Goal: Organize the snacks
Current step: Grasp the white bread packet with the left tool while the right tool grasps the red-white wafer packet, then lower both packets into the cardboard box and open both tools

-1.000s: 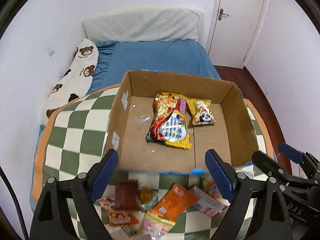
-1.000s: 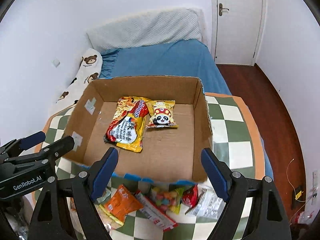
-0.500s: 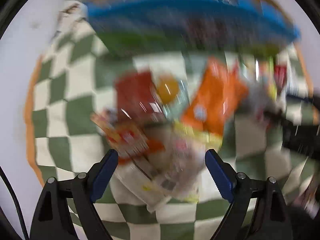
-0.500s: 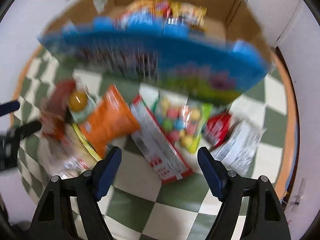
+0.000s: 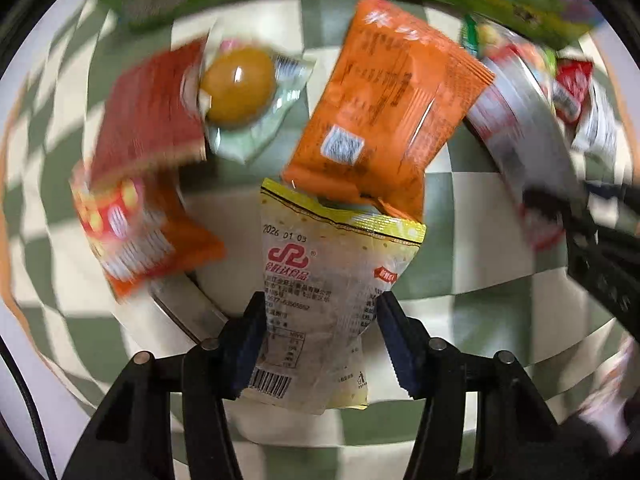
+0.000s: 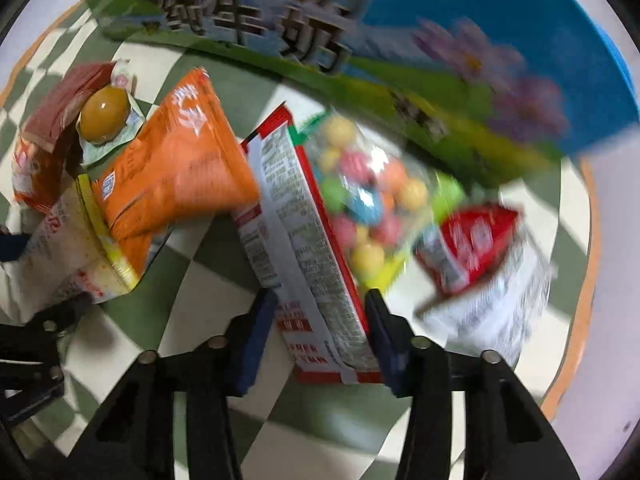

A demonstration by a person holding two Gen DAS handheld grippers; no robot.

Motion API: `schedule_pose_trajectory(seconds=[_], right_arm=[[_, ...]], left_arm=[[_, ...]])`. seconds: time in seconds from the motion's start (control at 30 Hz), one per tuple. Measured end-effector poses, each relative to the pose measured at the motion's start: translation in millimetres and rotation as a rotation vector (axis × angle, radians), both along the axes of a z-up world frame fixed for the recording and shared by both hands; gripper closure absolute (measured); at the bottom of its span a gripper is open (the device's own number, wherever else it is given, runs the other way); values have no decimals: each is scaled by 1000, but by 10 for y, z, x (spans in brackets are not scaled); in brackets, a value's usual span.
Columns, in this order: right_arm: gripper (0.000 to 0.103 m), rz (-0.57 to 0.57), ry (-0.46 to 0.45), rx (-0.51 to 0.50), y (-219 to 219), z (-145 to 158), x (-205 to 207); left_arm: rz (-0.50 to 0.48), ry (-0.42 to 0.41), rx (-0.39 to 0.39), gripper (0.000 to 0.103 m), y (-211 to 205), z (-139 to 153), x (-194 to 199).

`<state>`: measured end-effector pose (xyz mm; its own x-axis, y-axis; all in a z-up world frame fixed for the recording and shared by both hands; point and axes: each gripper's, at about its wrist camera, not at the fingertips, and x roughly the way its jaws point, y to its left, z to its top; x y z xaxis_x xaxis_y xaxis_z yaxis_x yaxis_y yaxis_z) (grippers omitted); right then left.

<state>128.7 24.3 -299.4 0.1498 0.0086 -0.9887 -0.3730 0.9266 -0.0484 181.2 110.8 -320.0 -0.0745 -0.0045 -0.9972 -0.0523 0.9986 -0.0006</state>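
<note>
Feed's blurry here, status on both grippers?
Left hand-held gripper around yellow-white packet. Right hand-held gripper around red-edged packet. Orange bag overlaps yellow-white packet's top.

Box side: cut off by the top edge, print smeared.
Red sachet: blurred, label unreadable.
Orange packet: its lower corner overlaps the yellow-trimmed pouch.
</note>
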Motion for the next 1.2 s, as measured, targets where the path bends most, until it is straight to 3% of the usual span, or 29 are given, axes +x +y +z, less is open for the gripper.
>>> schedule_pose_trajectory(seconds=[0.1,0.2,0.23,0.3,0.37,0.47,0.63,0.73,0.77,0.83,1.07,1.2], right_arm=[[64,-214,202,197,-460,-145,-116],[63,-304,313,272,-725,-255,-293],[61,-304,314,264,-773,-254,-348],[32,-266,264,216,-786,-192,-418],[27,-205,165,157,-711,-83,-431],[27,-155,106,126,-550,-51,-417],[27,-214,156,91,-425,-298,-392],[38,-226,126,43,-460,-355,-405],[48,-223,114,38,-476,-344,-440],[51,-219,106,43,-353,-394,-489],[55,-264,110,111,-735,-187,-571],[55,-271,102,165,-867,51,-627]], left_arm=[[76,31,-62,50,39,-71,-127],[96,84,-107,47,30,-208,-219],[94,95,-110,45,33,-251,-236],[86,104,-105,44,35,-301,-234],[76,104,-95,44,38,-317,-205],[71,98,-79,44,-3,-304,-88],[80,73,-48,45,-45,-268,-31],[92,47,-34,53,-182,-201,-91],[96,41,-36,55,-210,-166,-127],[99,36,-33,58,-238,-105,-157],[96,9,-59,59,-215,149,-332],[83,-44,-94,59,-243,519,-417]])
